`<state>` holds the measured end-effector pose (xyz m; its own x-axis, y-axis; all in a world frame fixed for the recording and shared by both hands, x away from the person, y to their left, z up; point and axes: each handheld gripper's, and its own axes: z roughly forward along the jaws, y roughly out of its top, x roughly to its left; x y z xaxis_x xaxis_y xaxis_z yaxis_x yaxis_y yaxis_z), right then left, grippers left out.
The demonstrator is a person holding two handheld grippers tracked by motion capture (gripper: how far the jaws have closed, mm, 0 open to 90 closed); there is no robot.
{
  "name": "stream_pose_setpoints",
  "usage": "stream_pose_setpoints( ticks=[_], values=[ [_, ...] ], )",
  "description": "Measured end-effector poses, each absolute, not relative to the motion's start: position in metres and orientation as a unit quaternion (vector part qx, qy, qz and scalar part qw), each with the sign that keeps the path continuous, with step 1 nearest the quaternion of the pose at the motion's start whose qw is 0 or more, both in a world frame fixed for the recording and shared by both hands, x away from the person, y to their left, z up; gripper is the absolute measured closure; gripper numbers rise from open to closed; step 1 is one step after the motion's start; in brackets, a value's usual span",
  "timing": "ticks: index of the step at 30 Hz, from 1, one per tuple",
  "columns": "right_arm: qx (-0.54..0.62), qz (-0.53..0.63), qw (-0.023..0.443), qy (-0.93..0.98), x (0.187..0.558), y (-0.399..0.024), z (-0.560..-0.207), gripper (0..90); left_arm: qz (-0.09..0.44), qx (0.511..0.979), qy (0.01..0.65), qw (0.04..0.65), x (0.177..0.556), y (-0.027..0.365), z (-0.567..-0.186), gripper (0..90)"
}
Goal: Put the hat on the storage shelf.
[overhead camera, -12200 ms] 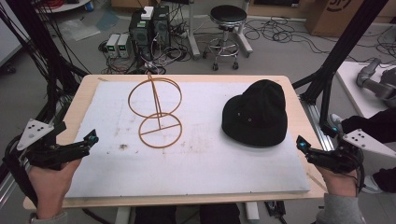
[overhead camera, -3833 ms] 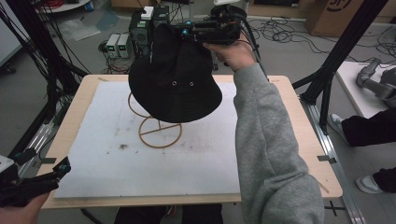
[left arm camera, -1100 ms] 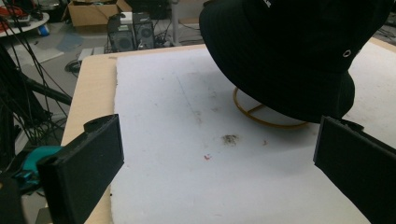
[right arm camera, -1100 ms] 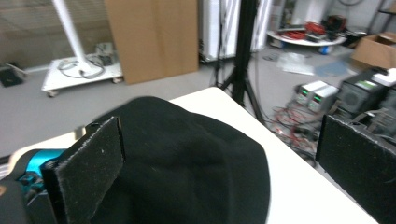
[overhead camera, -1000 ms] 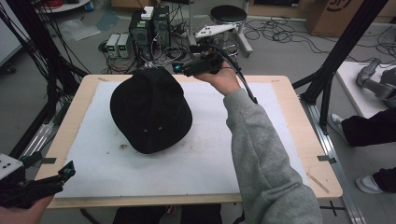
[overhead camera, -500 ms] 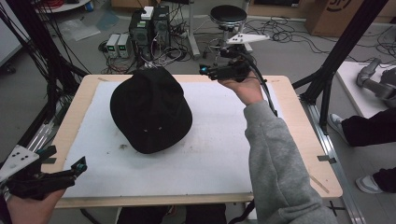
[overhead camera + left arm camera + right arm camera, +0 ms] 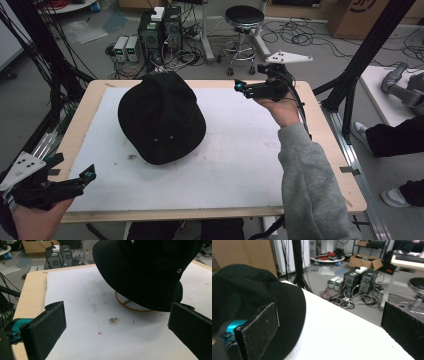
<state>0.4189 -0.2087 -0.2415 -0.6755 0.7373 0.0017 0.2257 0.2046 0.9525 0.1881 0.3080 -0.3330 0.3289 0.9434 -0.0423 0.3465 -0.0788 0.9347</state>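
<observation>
On the white mat point(image 7: 240, 150) that is covering the wooden surface point(image 7: 87, 112), the black hat point(image 7: 161, 117) is sitting toward the far left, draped over a wire stand point(image 7: 132, 306) — I am seeing only a curve of the stand's gold base ring peeking out under the brim in the left gripper view. A small metal eyelet point(image 7: 179, 270) is showing on the hat's side there, and two more are catching light in the high view.

I am holding the left gripper point(image 7: 82, 179) low at the near-left corner of the surface, its fingers point(image 7: 46, 331) standing wide apart with nothing between them, pointing across the mat toward the hat. A few small stains are marking the mat between the gripper and the stand's base.

I am keeping the right gripper point(image 7: 245, 89) raised over the far edge of the surface, to the right of the hat and apart from it. Its fingers point(image 7: 259, 327) are spread wide as well and gripping nothing; in the right gripper view the hat's brim is lying behind the left-hand finger. The grey sleeve point(image 7: 312, 185) of my right arm is reaching across the right side of the mat.

Beyond the surface, computer towers point(image 7: 160, 27) and a tangle of cables are sitting on the floor, and a round black stool point(image 7: 244, 17) is standing nearby.
</observation>
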Motion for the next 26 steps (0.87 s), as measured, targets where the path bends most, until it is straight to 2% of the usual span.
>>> stream_pose_setpoints(
  ticks=[13, 26],
  values=[
    [0.374, 0.535, 0.255, 0.714, 0.400, -0.250, -0.263, 1.1, 0.318, 0.661, 0.491, 0.470, 0.191, 0.305, -0.334, 2.0],
    [0.401, 0.535, 0.274, 0.691, 0.365, -0.276, -0.272, 1.0, 0.323, 0.648, 0.502, 0.473, 0.196, 0.301, -0.333, 2.0]
  ],
)
